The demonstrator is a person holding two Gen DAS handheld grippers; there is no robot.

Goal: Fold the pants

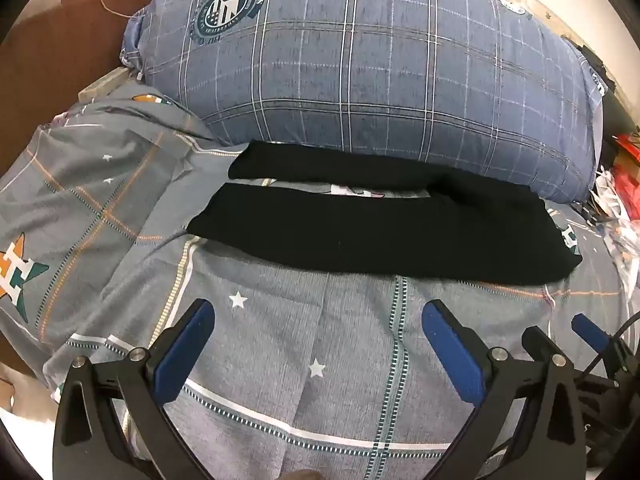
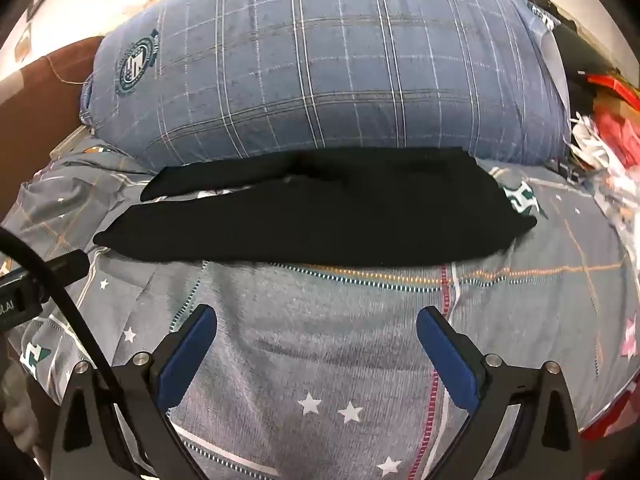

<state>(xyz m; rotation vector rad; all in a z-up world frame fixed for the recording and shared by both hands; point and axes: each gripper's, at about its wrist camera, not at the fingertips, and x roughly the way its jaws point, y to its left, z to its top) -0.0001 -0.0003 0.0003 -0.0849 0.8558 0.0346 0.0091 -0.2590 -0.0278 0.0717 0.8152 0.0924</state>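
- The black pants (image 1: 360, 236) are lying flat on the bed (image 1: 280, 360), just in front of the big blue checked pillow (image 1: 360, 72), and the far leg is touching or nearly touching its lower edge.
- The long axis of the pants is running from 9 o'clock to 3 o'clock across both views. The two leg ends are pointing toward 9 o'clock, with a thin strip of bedsheet showing between them, and the joined waist part is lying toward 3 o'clock.
- The left gripper (image 1: 318, 316) is hovering over the sheet at 6 o'clock of the pants, with its fingers spread wide and holding nothing.
- The right gripper (image 2: 316, 322) is doing the same, wide open and empty, well short of the fabric.
- I am judging that the folding is not yet begun, since the legs are lying apart.
- One risk: the fabric is thin and dark, so the fingers may be pinching the patterned sheet together with the pants, and the sheet will be lifting too.
- Another risk: if only one layer is being caught, the leg will be sliding and folding crooked.
- The pillow is standing close at 12 o'clock, so a far reach may be pushing against it.
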